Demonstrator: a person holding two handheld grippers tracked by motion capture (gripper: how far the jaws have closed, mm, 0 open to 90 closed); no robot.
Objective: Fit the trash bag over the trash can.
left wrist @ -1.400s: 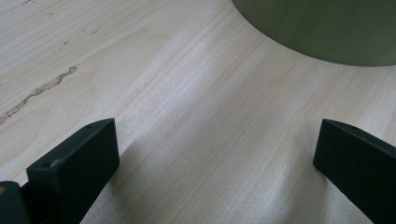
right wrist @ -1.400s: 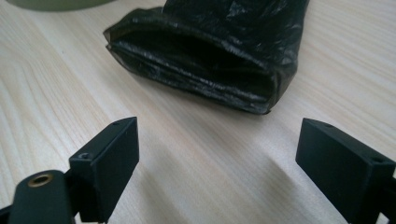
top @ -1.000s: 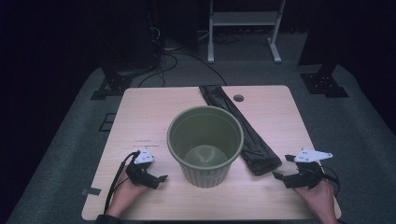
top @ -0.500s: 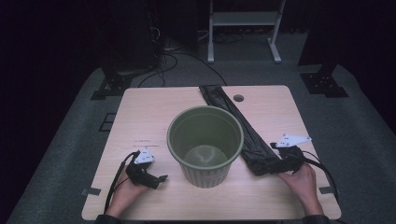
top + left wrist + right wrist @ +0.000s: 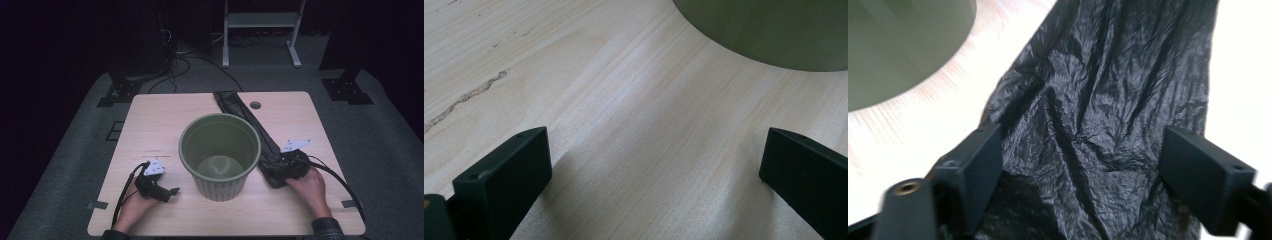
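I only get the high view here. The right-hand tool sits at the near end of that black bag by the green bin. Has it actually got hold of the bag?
Observer: Not yet. In the right gripper view the black bag lies between the right gripper jaws, which have just been closing, but gaps remain on both sides.
Operator: And the left tool?
Observer: The left gripper is wide open over bare table, nothing between its jaws.
Operator: Is the bag smooth?
Observer: No, crinkled all over.

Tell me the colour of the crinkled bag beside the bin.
Black: the bag is glossy and wrinkled, clearest in the right gripper view.
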